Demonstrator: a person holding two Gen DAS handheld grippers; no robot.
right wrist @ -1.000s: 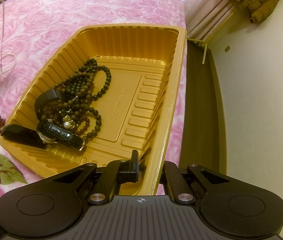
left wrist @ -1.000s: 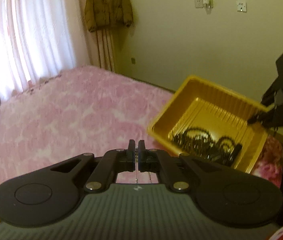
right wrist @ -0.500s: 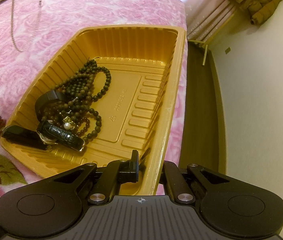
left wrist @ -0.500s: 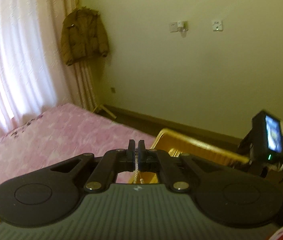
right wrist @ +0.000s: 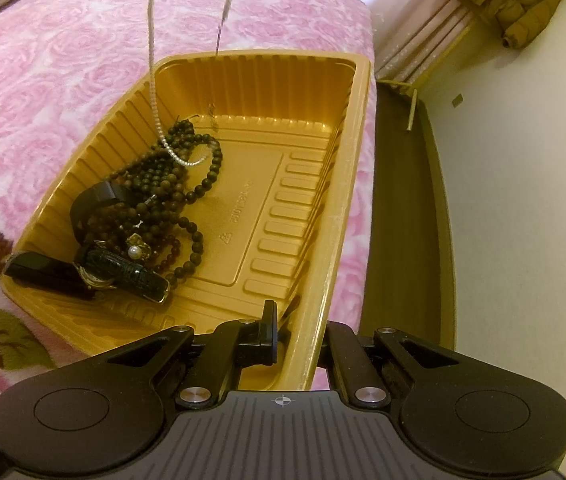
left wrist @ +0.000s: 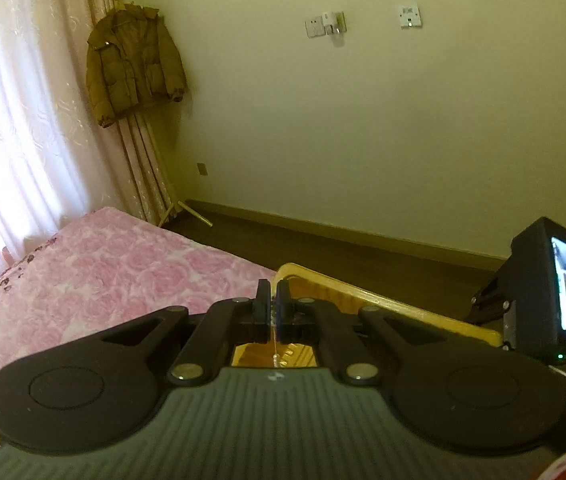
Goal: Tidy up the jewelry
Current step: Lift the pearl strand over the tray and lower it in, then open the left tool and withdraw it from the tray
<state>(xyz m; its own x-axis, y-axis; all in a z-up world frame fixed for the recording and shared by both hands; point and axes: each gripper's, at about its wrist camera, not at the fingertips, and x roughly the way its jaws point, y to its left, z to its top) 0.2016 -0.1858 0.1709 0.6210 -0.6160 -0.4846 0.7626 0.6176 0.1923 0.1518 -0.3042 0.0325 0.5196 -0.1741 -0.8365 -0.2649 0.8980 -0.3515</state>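
Here, your right gripper [right wrist: 297, 336] is clamped on the near rim of the gold tray [right wrist: 359, 128], one finger inside the wall and one outside, steadying it on the pink bedspread [right wrist: 43, 80]. Closest to that grip, in the tray's near-left corner, lie a black-strapped watch [right wrist: 123, 270] and a small pearl piece [right wrist: 135, 251], with dark bead strands [right wrist: 171, 196] heaped just beyond them.

Farther in, a thin silver chain [right wrist: 154, 80] drops as a loop from above the frame, its lowest point resting over the top of the beads. In the left wrist view your left gripper [left wrist: 272, 312] is pinched shut on that chain, a fine strand [left wrist: 274, 346] hanging straight down from the pads toward the tray floor glimpsed beneath.

The chain therefore hangs near-vertical directly under your left hand, above the tray's left half; the bare floor lies to the right of the heap. Letting it down there would likely avoid a tangle.

Beyond stand the curtain [left wrist: 23, 120] and a brown jacket [left wrist: 133, 64].
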